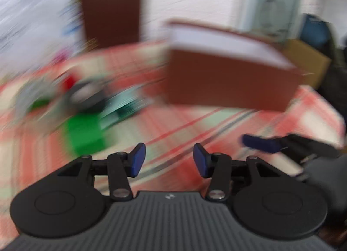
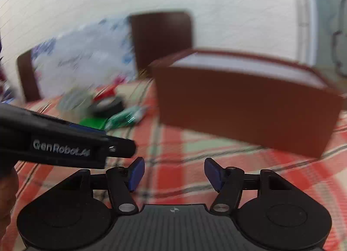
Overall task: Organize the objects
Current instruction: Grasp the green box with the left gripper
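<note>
Both views are blurred by motion. A brown open box (image 1: 227, 82) with a white inside stands on the red plaid tablecloth (image 1: 184, 125); it also shows in the right wrist view (image 2: 245, 103). A cluster of small objects lies to its left: a black tape roll (image 1: 86, 95), a green block (image 1: 84, 134) and a green-and-white packet (image 1: 123, 108). In the right wrist view I see the tape roll (image 2: 108, 106) and the packet (image 2: 125, 116). My left gripper (image 1: 169, 160) is open and empty above the cloth. My right gripper (image 2: 173, 173) is open and empty.
A dark brown chair back (image 1: 110, 10) stands behind the table against a white wall, also seen in the right wrist view (image 2: 162, 38). A cardboard box (image 1: 308, 62) sits past the table's right edge. A plastic bag (image 2: 82, 49) lies at the back left.
</note>
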`<state>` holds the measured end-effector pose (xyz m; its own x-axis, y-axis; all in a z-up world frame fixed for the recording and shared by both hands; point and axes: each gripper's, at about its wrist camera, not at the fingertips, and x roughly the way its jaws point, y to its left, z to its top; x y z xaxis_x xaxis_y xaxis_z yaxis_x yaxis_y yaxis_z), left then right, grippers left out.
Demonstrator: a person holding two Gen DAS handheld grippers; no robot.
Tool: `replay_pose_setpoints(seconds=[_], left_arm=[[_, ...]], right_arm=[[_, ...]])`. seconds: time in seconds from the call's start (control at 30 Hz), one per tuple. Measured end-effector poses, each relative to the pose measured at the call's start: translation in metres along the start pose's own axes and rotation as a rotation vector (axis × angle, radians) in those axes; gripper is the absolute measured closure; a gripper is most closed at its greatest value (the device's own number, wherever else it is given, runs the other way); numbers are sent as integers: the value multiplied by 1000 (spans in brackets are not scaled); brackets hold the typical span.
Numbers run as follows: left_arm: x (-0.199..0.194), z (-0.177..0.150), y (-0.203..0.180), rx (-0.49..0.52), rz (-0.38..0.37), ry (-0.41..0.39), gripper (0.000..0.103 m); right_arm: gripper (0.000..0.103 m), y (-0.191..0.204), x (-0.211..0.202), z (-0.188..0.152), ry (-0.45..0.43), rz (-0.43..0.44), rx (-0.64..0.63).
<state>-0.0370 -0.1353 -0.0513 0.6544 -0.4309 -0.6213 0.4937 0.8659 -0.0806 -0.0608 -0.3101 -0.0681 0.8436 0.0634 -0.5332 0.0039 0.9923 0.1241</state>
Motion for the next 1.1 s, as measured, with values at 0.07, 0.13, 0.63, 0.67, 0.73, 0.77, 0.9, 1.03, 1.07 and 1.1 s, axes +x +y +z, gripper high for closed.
replay_pose_setpoints(seconds=[0.07, 0.13, 0.63, 0.67, 0.73, 0.77, 0.9, 1.03, 1.07, 1.1], left_arm=[[-5, -8, 38, -83, 71, 8, 52], [-12, -16, 74, -166, 162, 20, 54], [-63, -58, 149, -361, 245, -37, 54], [-62, -56, 148, -362, 232, -27, 54], [-62, -53, 141, -377, 167, -6, 53], [-60, -51, 137, -381, 122, 7, 53], [-48, -45, 110, -401, -35, 64, 41], [-34, -35, 83, -383, -93, 105, 36], [-30, -32, 80, -380, -103, 118, 36], [-26, -30, 76, -376, -104, 133, 38]], right_arm=[[39, 15, 12, -12, 27, 58, -42], [37, 31, 24, -3, 70, 63, -92], [44, 108, 71, 36, 77, 137, -291], [44, 107, 62, 33, 80, 148, -292], [44, 102, 41, 26, 78, 187, -294], [44, 101, 30, 16, 70, 189, -302], [40, 97, -3, 5, 41, 165, -294], [21, 90, -2, 6, 51, 152, -276], [21, 88, 0, 8, 56, 159, -263], [25, 86, 1, 5, 57, 163, -254]])
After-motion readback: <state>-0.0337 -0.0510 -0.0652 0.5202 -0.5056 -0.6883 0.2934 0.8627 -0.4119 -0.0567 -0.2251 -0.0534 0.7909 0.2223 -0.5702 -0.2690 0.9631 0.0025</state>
